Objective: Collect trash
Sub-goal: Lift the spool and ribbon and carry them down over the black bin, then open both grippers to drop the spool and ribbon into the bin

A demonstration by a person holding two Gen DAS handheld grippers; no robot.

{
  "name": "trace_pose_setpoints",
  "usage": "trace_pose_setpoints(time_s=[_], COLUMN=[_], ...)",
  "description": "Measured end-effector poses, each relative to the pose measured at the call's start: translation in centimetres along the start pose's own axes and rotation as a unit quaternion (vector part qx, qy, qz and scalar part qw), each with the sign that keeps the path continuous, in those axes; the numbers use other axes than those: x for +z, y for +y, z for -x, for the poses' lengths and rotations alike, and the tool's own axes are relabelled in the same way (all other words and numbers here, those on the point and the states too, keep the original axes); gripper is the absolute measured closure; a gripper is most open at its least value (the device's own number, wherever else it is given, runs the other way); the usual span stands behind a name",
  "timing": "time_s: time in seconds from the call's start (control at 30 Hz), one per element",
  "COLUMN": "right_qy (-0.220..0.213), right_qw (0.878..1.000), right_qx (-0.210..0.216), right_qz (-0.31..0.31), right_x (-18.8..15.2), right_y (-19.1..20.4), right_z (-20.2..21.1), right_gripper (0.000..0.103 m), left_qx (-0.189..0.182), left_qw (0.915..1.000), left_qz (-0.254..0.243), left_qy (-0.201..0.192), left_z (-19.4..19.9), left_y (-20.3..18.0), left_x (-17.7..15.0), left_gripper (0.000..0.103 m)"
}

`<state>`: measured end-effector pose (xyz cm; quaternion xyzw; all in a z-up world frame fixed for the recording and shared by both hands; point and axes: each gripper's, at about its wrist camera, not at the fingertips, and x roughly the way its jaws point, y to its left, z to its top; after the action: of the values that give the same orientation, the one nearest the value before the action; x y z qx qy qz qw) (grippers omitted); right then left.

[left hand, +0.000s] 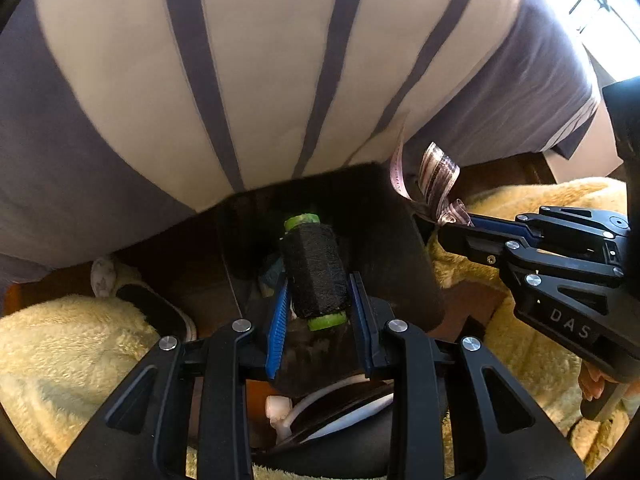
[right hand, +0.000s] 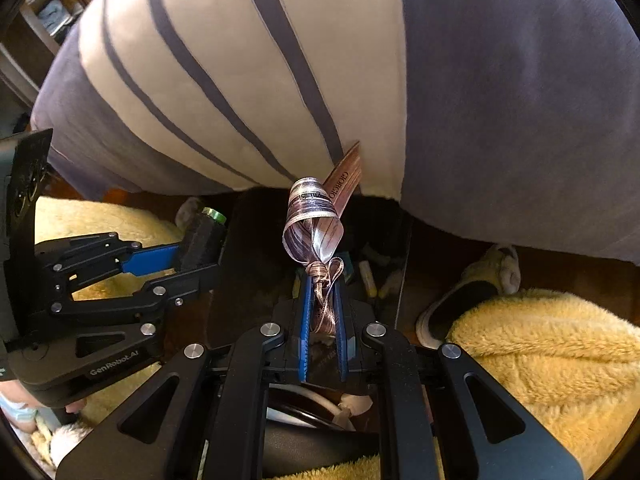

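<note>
Both grippers hang over the open black bin (left hand: 400, 248) beside the striped bed (left hand: 256, 80), each loaded with trash. The left gripper (left hand: 320, 308) is clamped on a spool of black thread (left hand: 314, 270) with green ends, held above the bin's mouth. The right gripper (right hand: 322, 304) pinches a shiny brown ribbon (right hand: 314, 224) whose loops and printed tail rise above the bin's far rim.

The risk, judging from here: the ribbon is light and springy, so on release it may cling to a pad or drift onto the yellow fleece rug (right hand: 540, 360) beside the bin. The spool, round and gripped across its wound sides, could roll off the rim if let go too near the edge. A slipper (right hand: 472, 296) lies just beside the bin, where strays could hide.
</note>
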<state>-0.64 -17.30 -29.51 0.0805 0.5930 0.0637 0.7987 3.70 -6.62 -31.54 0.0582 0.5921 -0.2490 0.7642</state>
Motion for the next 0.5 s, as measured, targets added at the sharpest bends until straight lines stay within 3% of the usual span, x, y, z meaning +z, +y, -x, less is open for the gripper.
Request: trace_pose_setpoints(time_s=[0.23, 0.5], right_qy=[0.054, 0.054], right_qw=[0.998, 0.998], right_qx=[0.005, 0.012], right_qz=[-0.018, -0.039], right_x=[0.3, 0.3], right_y=[-0.6, -1.8], right_z=[-3.5, -4.7], right_gripper=[0.091, 0.089], left_qx=[-0.004, -0.009], left_qw=[0.9988, 0.9979], left_qz=[0.005, 0.017], left_qy=[0.049, 0.063], left_z=[-3.7, -4.6], left_y=[0.6, 0.8], left_x=[-0.8, -1.0], left_gripper=[0.075, 0.075])
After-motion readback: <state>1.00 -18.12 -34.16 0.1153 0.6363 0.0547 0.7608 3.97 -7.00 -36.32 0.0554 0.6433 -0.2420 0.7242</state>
